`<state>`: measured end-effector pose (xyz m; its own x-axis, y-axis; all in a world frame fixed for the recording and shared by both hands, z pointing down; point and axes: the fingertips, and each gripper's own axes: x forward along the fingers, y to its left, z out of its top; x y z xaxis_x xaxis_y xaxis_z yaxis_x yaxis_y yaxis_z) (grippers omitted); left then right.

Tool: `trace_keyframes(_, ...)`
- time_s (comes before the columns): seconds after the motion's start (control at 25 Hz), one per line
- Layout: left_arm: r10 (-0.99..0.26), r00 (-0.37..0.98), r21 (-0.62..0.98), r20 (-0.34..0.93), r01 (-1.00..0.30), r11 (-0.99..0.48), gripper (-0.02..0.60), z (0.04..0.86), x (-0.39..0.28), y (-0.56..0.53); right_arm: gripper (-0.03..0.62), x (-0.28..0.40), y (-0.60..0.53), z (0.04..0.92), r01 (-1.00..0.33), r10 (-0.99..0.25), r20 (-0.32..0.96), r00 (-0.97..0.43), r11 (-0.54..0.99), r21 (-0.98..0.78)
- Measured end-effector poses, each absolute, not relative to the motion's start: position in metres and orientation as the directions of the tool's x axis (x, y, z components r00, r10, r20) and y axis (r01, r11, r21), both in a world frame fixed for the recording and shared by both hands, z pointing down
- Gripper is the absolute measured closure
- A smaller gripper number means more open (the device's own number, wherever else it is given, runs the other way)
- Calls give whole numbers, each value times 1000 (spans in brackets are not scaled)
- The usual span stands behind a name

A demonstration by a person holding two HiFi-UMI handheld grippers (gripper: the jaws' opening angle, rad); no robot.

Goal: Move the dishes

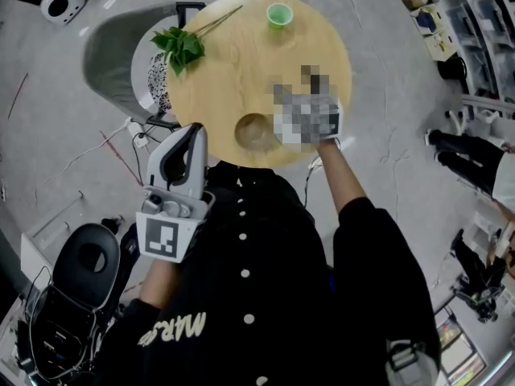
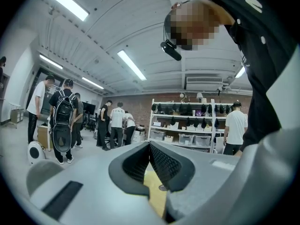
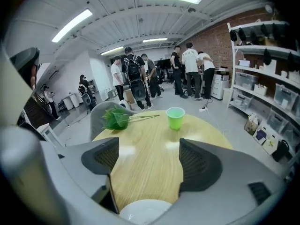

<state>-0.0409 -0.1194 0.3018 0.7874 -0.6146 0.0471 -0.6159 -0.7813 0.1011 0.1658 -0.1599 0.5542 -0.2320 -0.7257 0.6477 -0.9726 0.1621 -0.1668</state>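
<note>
A pale round dish sits near the front edge of the round wooden table. In the right gripper view the dish shows white at the bottom, just below the jaws. My right gripper is open and empty, hovering over the table. In the head view the right gripper is just right of the dish, mostly under a mosaic patch. My left gripper is off the table by my body, shut on nothing. In its own view the left gripper points out at the room.
A green cup stands at the table's far side, and also shows as the cup ahead of the right jaws. A leafy green stem lies at the far left. A grey chair stands behind it. People and shelves surround the table.
</note>
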Motion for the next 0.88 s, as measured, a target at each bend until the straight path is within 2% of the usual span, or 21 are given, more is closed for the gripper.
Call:
trace_keyframes(0.52,-650,757,100,68,-653,-751,578,311,-44,-125,186,205,-250,548,-976,-740,645,-192,214,-44)
trace_keyframes(0.88,-669,737,107,94,-675,-730,578,322,-44,-135,180,218,-293,568,-974,-712,677,-186,226,-31)
